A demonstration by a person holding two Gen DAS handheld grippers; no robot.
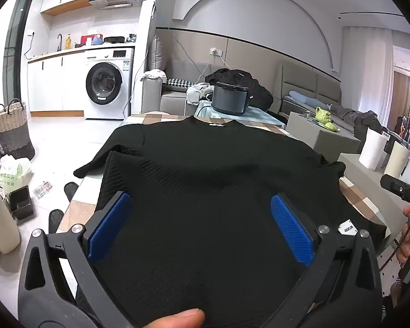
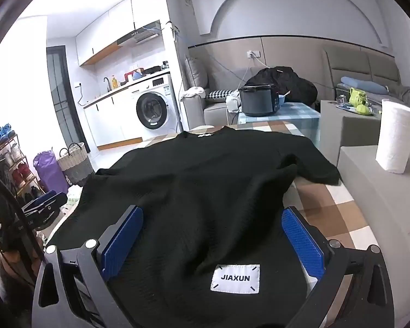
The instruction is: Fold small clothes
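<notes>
The black knit top (image 1: 205, 169) lies spread flat on the checked tabletop (image 2: 339, 207), neckline (image 2: 205, 135) away from me, hem toward me, both short sleeves out to the sides; the left sleeve (image 1: 95, 164) droops past the table edge. From its ribbed weave I judge it soft, light and limp, with enough texture that the blue pads should bite without slipping (no stiffness to rely on, so it will sag wherever it isn't supported).

My left gripper (image 1: 202, 213) hovers over the hem end with its jaws spread wide and nothing between them. My right gripper (image 2: 213, 232) is likewise wide and empty, just above the white JIAXUN patch (image 2: 235, 278) near the hem.

I would pinch the hem at its two corners, one gripper each, taking both layers, and carry it toward the neckline. A single-layer grab would drag the top out of square.

Beyond the table stand a dark cooker (image 1: 229, 98) and a paper-towel roll (image 2: 395, 136).
</notes>
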